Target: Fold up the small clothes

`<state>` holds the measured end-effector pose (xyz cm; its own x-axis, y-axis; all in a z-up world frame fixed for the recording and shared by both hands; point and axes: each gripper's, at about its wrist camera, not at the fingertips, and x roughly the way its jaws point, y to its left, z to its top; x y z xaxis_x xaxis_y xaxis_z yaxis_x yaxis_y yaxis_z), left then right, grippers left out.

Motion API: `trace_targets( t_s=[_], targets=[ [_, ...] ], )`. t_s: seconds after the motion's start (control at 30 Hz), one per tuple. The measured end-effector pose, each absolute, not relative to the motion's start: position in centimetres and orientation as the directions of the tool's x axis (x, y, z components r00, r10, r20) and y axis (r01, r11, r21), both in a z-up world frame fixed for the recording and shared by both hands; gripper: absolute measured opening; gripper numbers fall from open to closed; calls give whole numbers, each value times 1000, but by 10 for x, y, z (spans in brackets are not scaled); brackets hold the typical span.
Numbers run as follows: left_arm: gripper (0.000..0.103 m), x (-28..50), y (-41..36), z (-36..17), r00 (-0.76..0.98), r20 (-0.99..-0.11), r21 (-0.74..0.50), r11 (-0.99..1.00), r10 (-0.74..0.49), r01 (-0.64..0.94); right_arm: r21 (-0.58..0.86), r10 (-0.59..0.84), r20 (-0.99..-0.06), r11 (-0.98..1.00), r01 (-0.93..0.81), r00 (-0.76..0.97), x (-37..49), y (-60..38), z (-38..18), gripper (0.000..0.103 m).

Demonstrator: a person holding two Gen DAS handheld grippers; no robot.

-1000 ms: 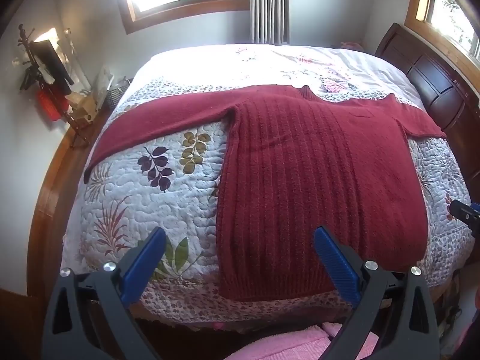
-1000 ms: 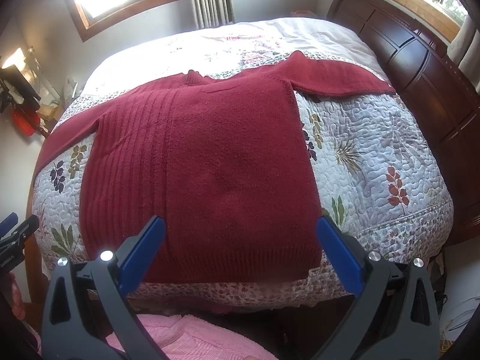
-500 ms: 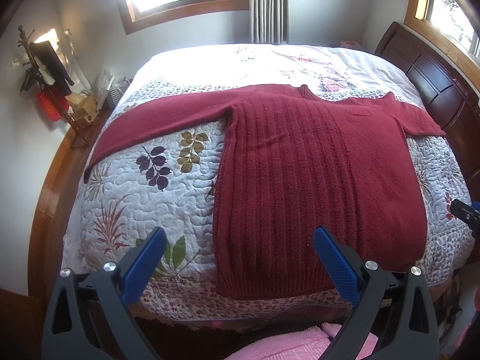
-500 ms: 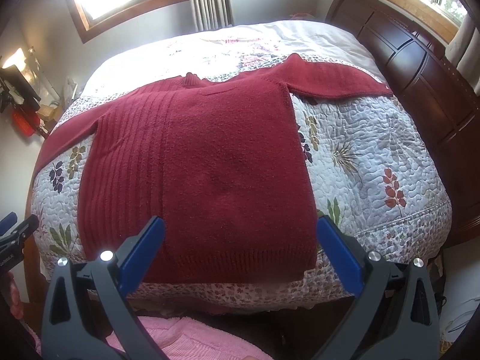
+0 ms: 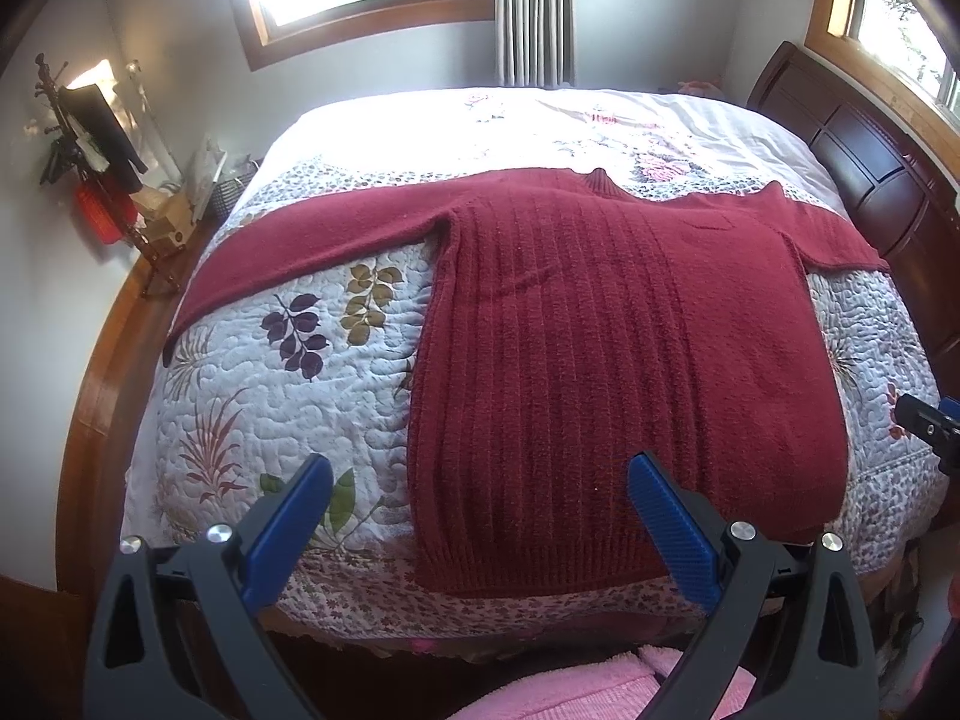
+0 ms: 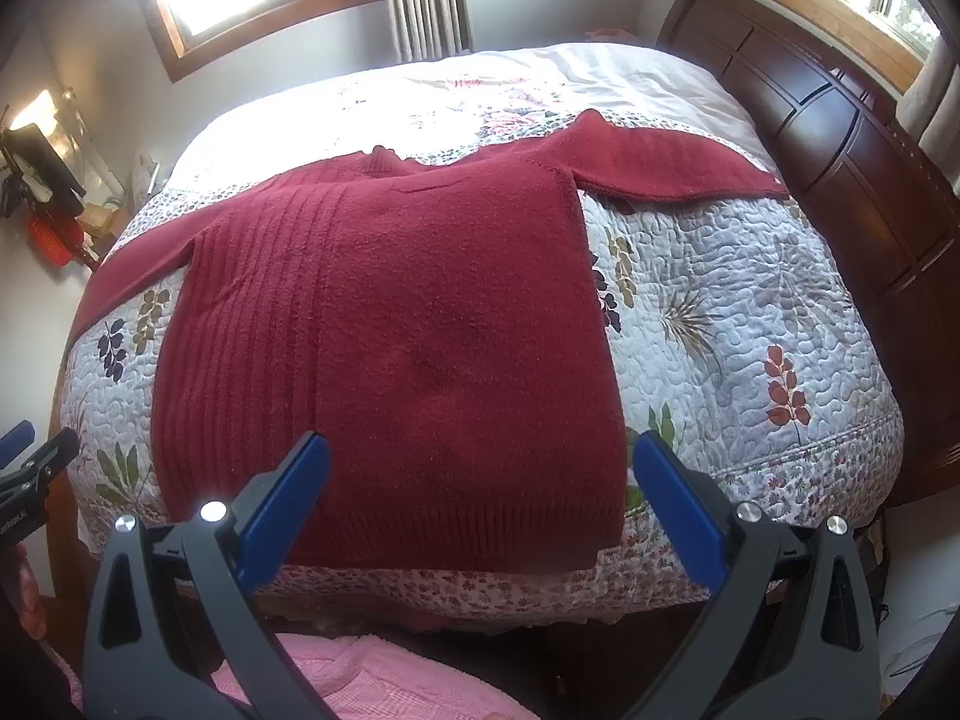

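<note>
A dark red knitted sweater (image 5: 600, 348) (image 6: 408, 330) lies flat on the quilted bed, collar towards the far side, hem at the near edge, both sleeves spread out sideways. My left gripper (image 5: 480, 516) is open above the near edge, over the hem's left part, with nothing between its blue pads. Over the hem's right part my right gripper (image 6: 480, 498) hangs open and holds nothing. The tip of the right gripper (image 5: 930, 432) shows at the left wrist view's right edge. In the right wrist view the left gripper (image 6: 30, 468) pokes in from the left.
A leaf-patterned quilt (image 5: 270, 408) (image 6: 750, 312) covers the bed. A dark wooden headboard (image 6: 840, 132) runs along the right. A rack with a red item and clutter (image 5: 102, 180) stands by the left wall. Pink cloth (image 6: 360, 678) sits below the grippers.
Both views have shifted slightly, with the sweater sliding a little left and down in the frame. The sweater itself has not moved and both grippers stay open.
</note>
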<state>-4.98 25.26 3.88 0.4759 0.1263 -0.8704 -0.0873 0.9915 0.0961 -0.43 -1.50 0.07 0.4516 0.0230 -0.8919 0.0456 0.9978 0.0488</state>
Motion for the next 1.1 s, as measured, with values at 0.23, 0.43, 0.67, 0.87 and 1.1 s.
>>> trace_targets(
  t_s=[0.23,0.43,0.67,0.87,1.1],
  targets=[
    [99,-50,252,39,478,-869,94,991,126,-91,52,25,-892,998,47,451,-6,-14,0,100],
    [99,-48,252,38,477,-870,96,992,126,-87,52,26,-892,998,46,452,-6,-14,-1,100],
    [99,-47,255,37,476,-870,94,991,127,-93,52,29,-892,998,40,451,-4,-11,-2,100],
    [99,-45,254,36,472,-872,98,991,128,-88,53,29,-894,998,40,448,-3,-10,-2,100],
    [99,-40,246,36,466,-876,96,991,127,-90,53,35,-894,998,27,447,3,-13,-2,100]
  ],
)
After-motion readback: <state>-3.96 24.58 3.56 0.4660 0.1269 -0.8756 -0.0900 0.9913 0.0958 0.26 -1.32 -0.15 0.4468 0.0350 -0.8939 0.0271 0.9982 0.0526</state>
